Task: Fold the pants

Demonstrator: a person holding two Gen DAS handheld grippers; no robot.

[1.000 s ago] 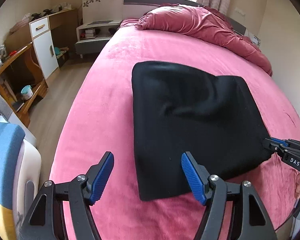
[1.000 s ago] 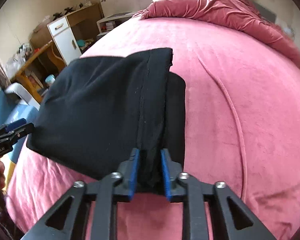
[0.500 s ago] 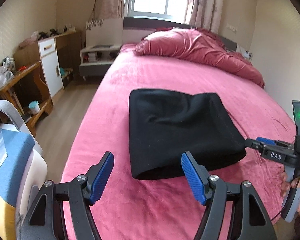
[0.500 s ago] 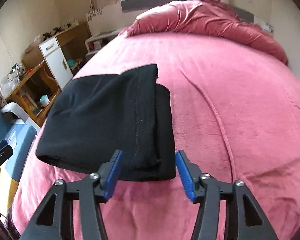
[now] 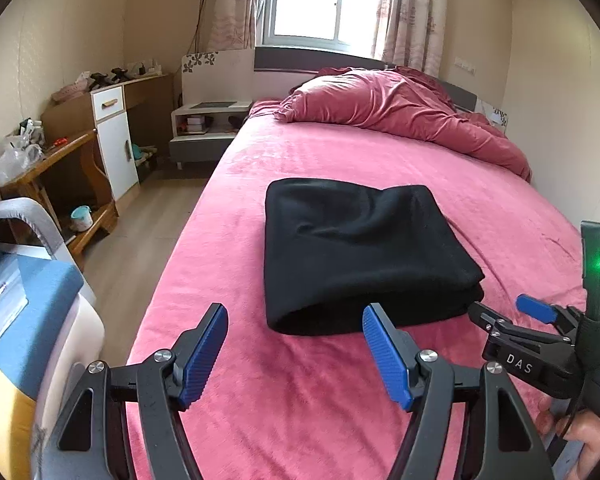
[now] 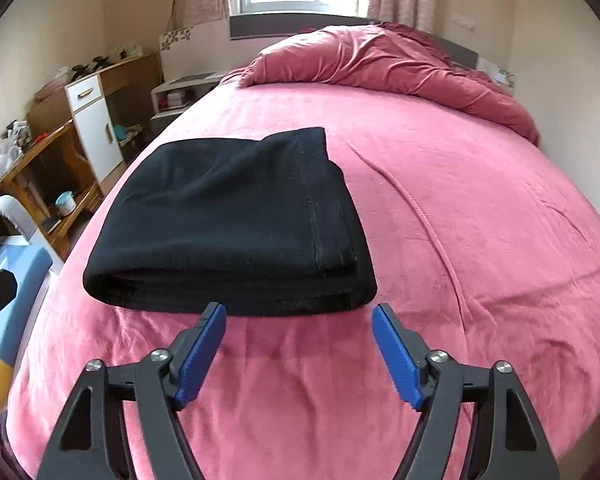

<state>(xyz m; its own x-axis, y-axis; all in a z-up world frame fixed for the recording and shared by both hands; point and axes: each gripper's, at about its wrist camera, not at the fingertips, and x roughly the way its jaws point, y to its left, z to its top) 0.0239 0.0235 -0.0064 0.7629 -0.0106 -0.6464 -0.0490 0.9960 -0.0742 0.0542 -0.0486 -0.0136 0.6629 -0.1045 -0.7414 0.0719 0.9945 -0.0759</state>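
Nearest the right wrist camera, the right gripper (image 6: 298, 330) stands with its blue pads spread wide and nothing between them; its jaws have just been opening, and the black cloth they clamped a second ago now lies free just beyond the fingertips. The left gripper (image 5: 294, 334) is likewise spread wide and empty, poised over bare pink blanket short of the bundle's near edge, and both tools sit farther from the cloth than they did a second ago. Just past the pads, the black pants (image 6: 228, 224) rest as a compact, layered rectangle on the bed (image 6: 480, 240), near its foot and toward its left edge, with the stacked folds showing along the near side and a stitched seam running down the top layer on the right. In the left wrist view the same bundle (image 5: 356, 252) looks squared off, with only soft dents in its upper surface. Farther back a rumpled red duvet (image 5: 400, 116) is heaped by the headboard, below the window (image 5: 322, 4). Judged from how the cloth lies, the last fold seems made and this is the release and withdrawal. What remains is probably only a check or a light smoothing, keeping the pads from snagging the near edge.
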